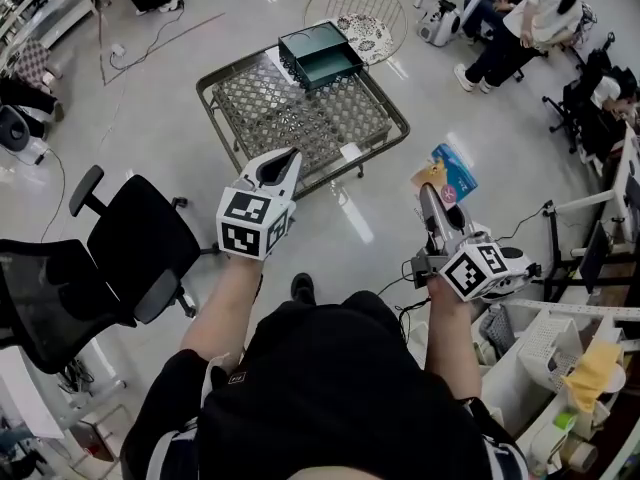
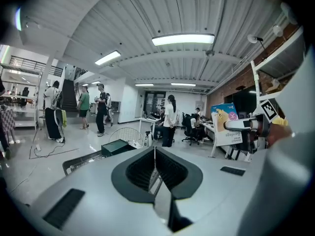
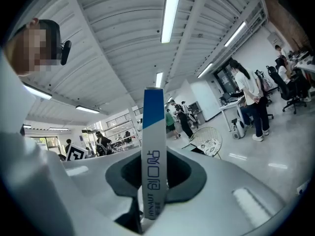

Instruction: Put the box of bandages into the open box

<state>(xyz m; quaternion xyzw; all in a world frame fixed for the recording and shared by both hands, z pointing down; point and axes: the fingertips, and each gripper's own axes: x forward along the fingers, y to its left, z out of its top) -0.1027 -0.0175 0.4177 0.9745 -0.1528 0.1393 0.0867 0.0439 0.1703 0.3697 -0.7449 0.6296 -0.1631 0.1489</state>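
Pinching box of bandages edge-on in right gripper for carrying to open box ahead, with left gripper closed, empty.

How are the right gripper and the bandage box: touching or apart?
Touching. The right gripper view shows the bandage box clamped between the jaws of the right gripper.

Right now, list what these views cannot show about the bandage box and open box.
- box of bandages: right gripper view sees only its narrow edge; head view leaves its print too small.
- open box: far off in head view, contents unclear; in left gripper view its own wall hides the inside.
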